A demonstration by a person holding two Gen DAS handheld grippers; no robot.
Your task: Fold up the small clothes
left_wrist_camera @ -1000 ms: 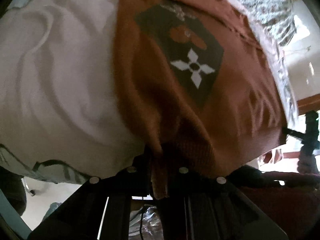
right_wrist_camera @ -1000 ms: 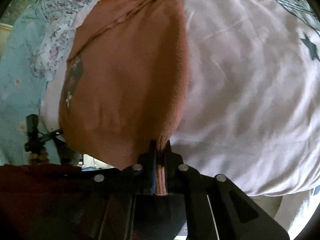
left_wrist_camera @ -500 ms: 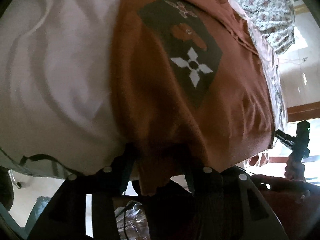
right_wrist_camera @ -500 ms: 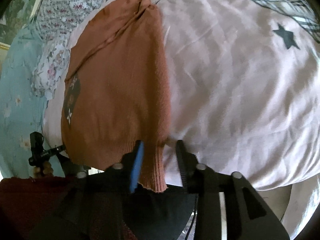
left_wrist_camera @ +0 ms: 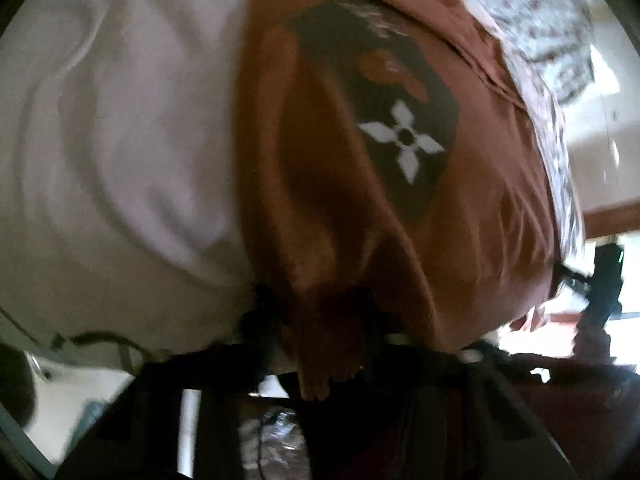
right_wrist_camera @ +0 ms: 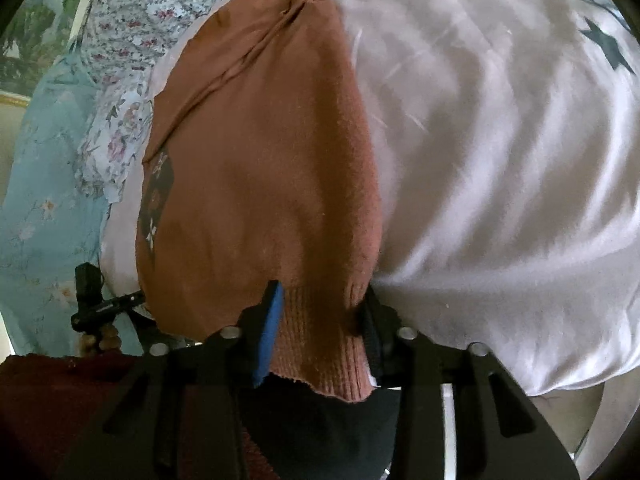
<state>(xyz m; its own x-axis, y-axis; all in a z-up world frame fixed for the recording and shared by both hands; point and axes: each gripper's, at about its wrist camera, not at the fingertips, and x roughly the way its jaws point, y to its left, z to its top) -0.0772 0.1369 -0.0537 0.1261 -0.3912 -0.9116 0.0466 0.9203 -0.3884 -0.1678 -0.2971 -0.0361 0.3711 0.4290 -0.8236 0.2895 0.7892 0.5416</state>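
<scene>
Now we see the rust-brown sweater (right_wrist_camera: 260, 160) lying flat at the near edge of the bed (right_wrist_camera: 500, 160). Our left fingers (left_wrist_camera: 262, 316) and right fingers (right_wrist_camera: 270, 320) are closing, each pair apart around its hem, not yet pinching.

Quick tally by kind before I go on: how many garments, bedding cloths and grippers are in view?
Garments: 1, the brown sweater.
Bedding cloths: 3, the pale sheet, the flowered cloth and the light blue cloth.
Grippers: 2, the left gripper and the right gripper, both with jaws closing and the sweater's hem between them.
Total: 6
</scene>
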